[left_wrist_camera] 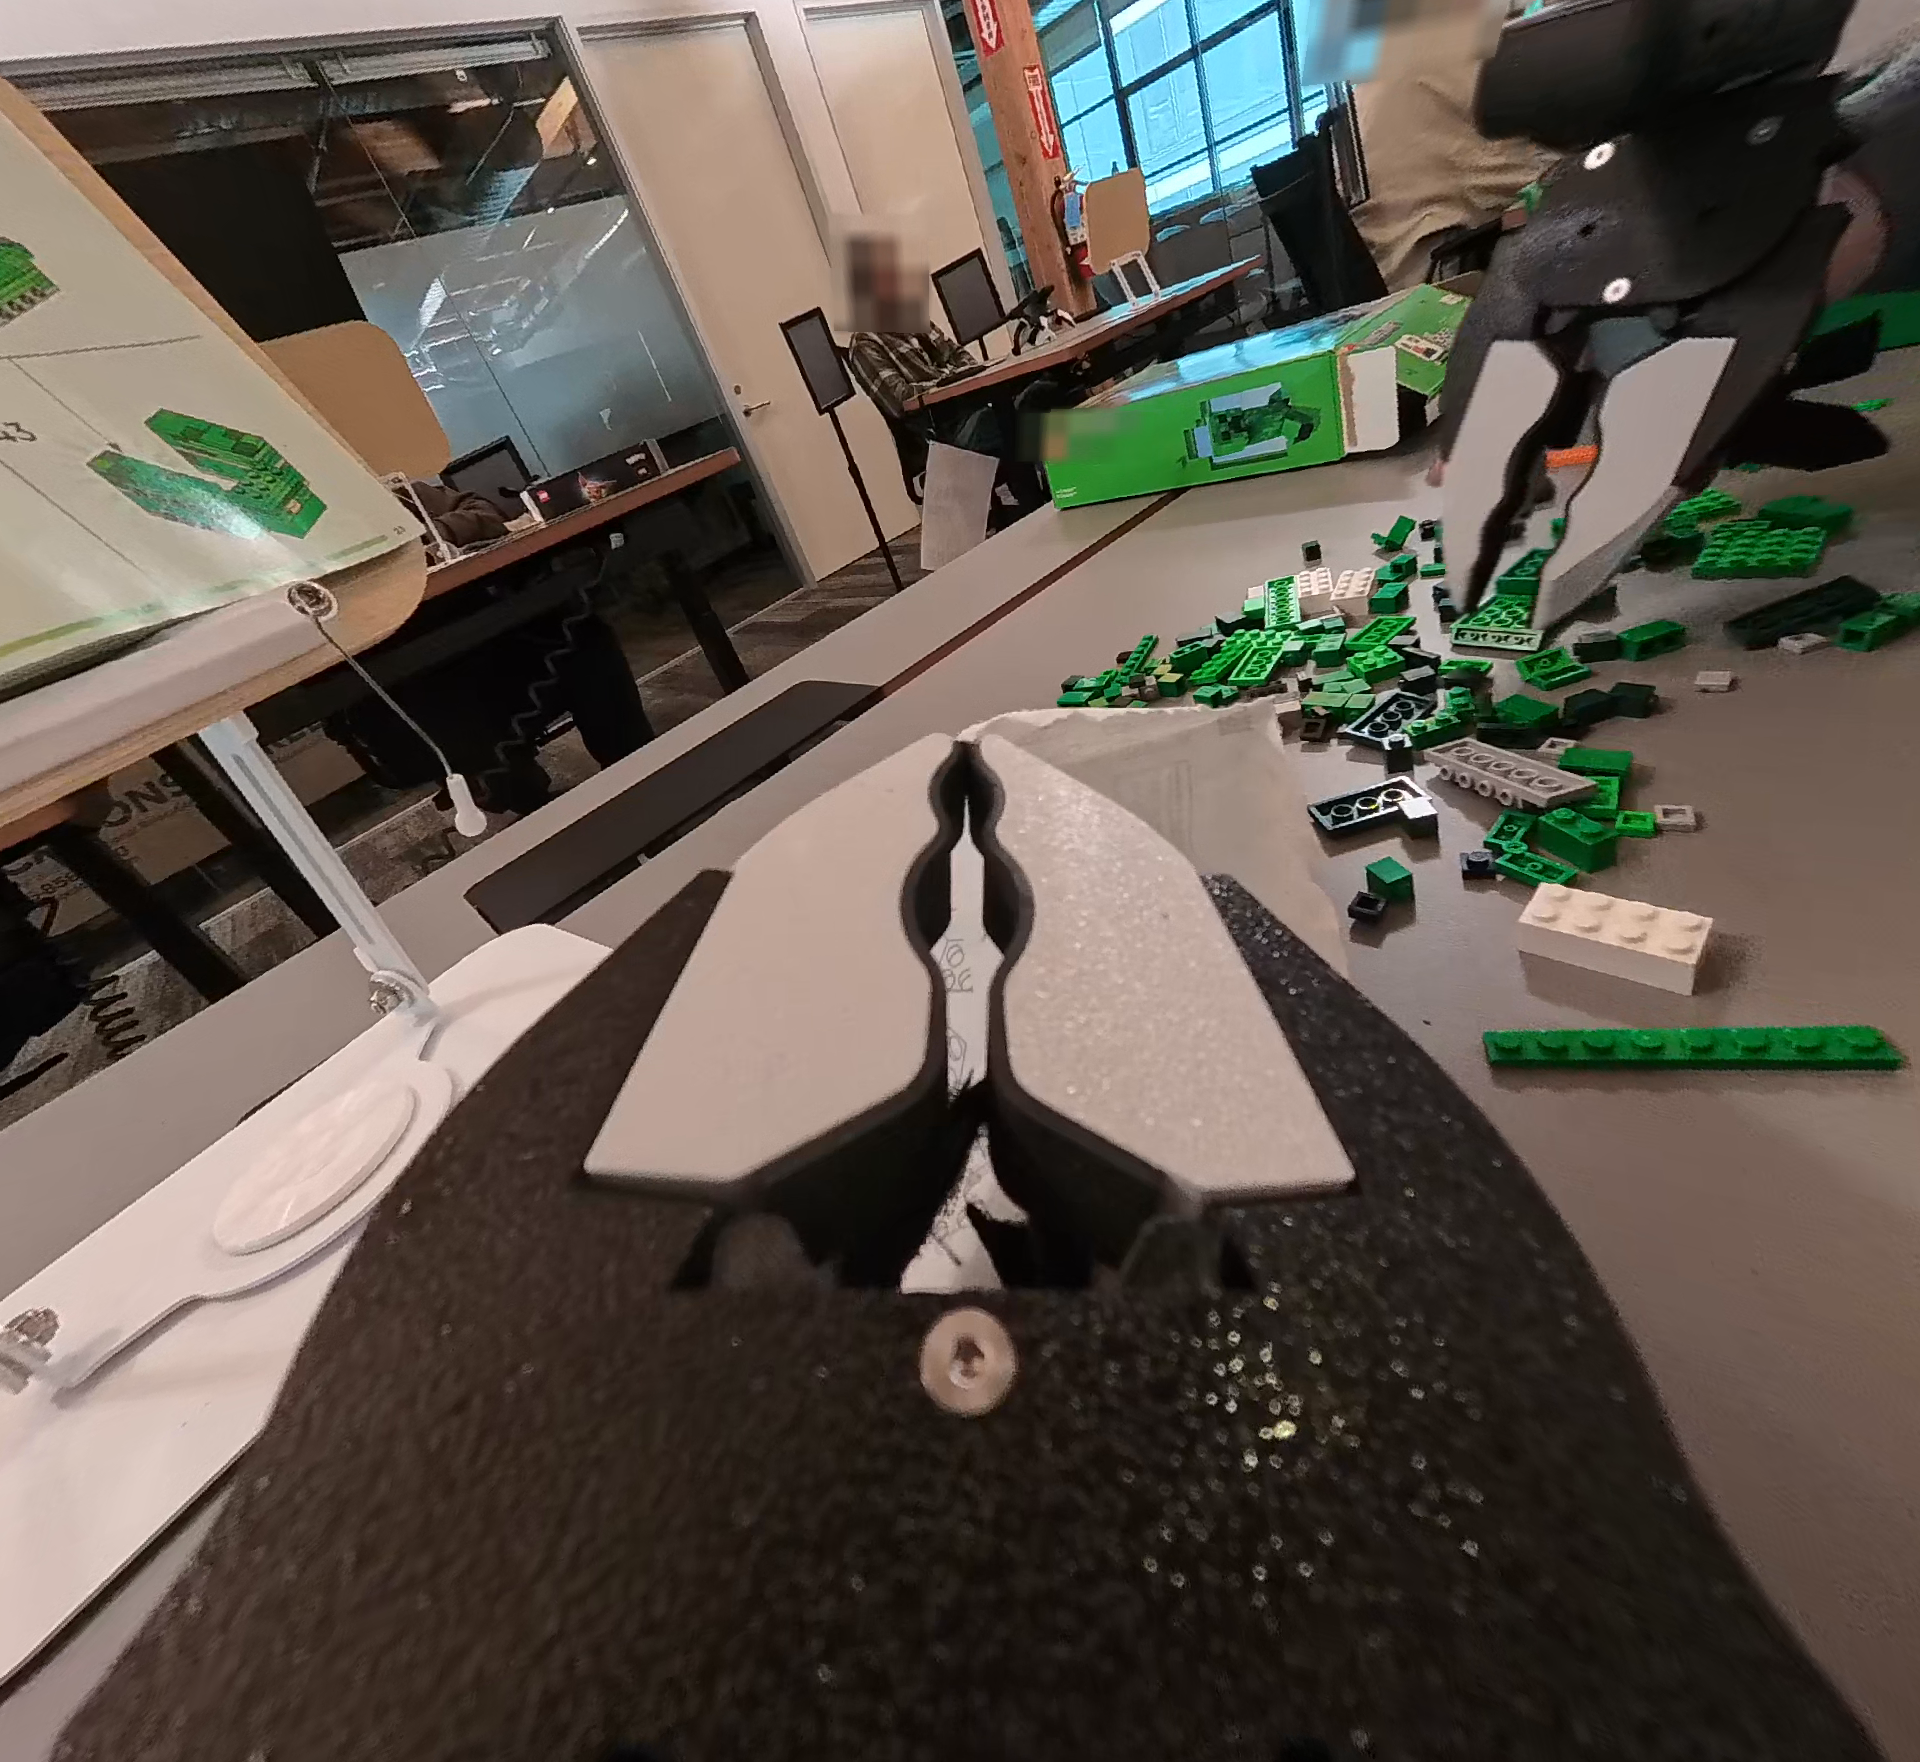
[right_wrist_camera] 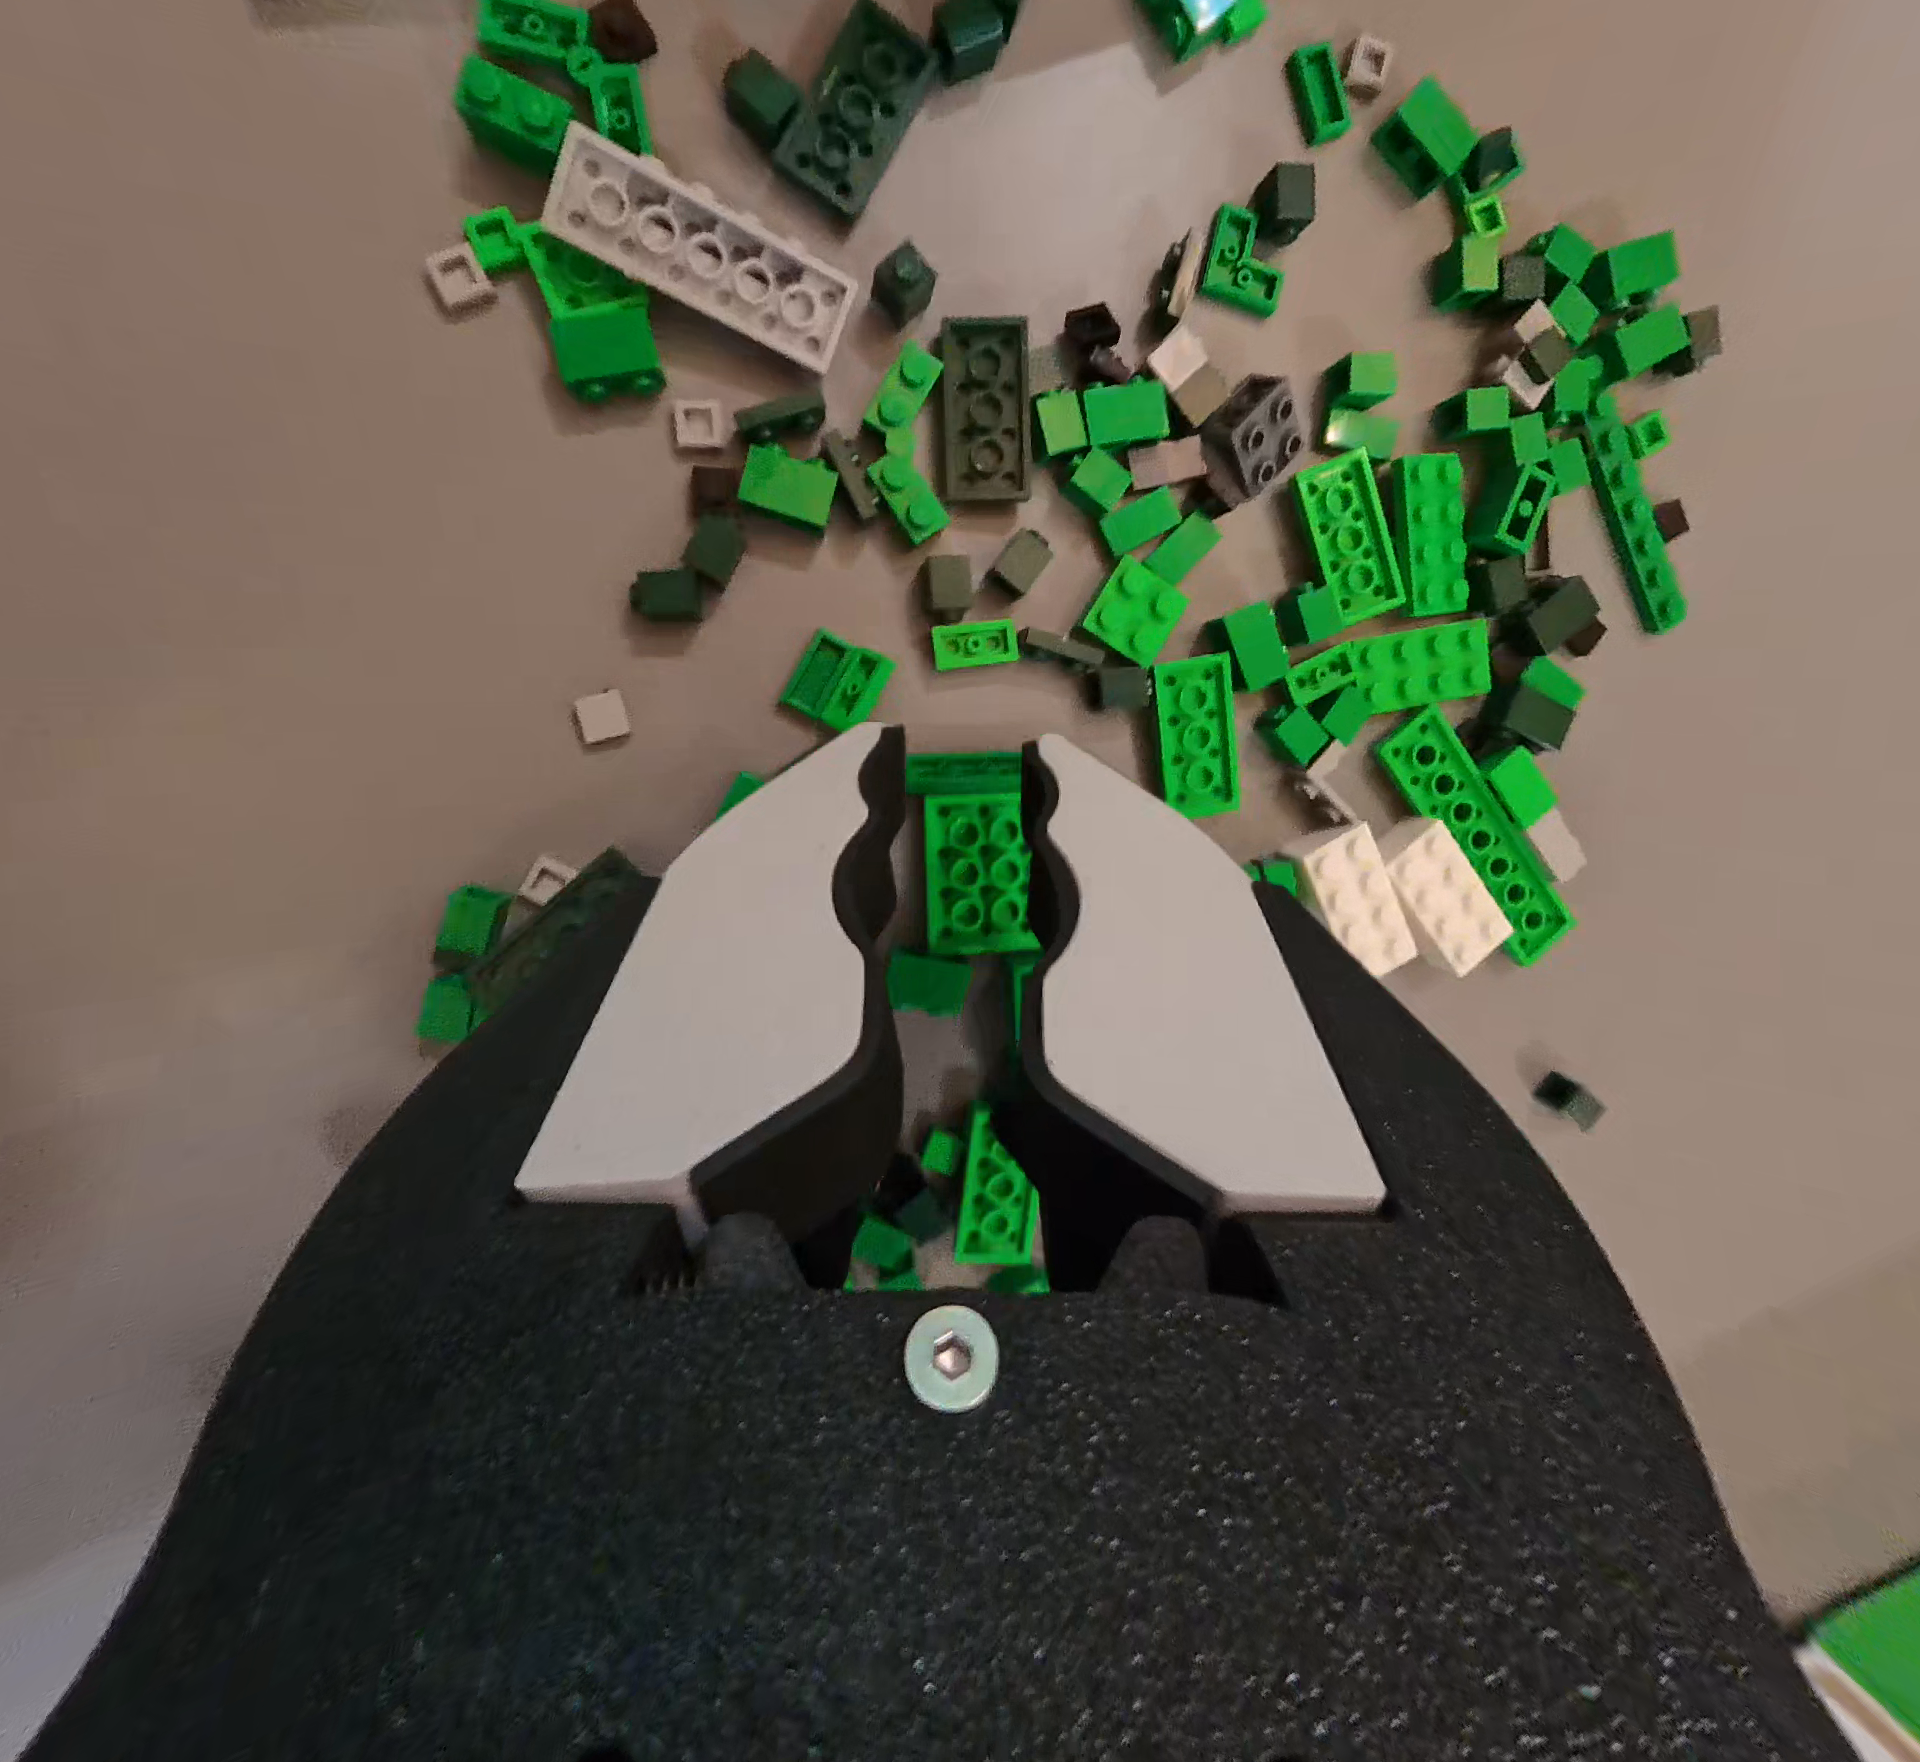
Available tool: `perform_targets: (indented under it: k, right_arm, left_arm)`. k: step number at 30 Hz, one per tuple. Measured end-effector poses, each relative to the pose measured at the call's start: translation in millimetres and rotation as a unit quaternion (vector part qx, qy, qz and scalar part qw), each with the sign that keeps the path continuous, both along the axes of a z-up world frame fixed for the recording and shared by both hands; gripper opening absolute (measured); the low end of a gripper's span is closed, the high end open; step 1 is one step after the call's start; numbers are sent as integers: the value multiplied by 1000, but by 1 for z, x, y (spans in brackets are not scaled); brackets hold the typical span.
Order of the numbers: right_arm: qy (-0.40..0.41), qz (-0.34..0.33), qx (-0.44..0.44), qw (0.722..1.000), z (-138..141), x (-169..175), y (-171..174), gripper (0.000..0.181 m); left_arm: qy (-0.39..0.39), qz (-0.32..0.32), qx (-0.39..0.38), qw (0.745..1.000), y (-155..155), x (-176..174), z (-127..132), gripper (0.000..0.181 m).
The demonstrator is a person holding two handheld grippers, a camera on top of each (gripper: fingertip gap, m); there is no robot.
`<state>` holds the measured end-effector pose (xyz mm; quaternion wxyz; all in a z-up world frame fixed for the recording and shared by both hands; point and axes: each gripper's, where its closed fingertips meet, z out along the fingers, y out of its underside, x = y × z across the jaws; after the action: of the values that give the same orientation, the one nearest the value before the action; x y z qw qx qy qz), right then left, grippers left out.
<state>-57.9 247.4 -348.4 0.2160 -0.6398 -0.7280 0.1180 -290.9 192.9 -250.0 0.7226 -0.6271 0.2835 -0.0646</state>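
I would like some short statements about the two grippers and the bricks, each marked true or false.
1. The left gripper has its fingers closed together. True.
2. The right gripper is shut with no gap between its fingers. False: they are apart, with a green plate lying studs-down between them.
3. A long green strip lies flat on the grey table. True.
4. All loose bricks are green. False: a white brick and a light grey plate lie among them.
5. A green box lies on the table. True.
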Motion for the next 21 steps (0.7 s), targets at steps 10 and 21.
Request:
perform_targets:
  k: [10, 21]
  right_arm:
    - [-20, 54, -55, 997, -9, -17, 1, 22]
    - [232, 101, -232, 939, 50, -29, -37, 15]
  left_arm:
    - [1, -3, -2, 1000, 0, 1, -1, 0]
    - [2, -4, -1, 1000, 0, 2, -1, 0]
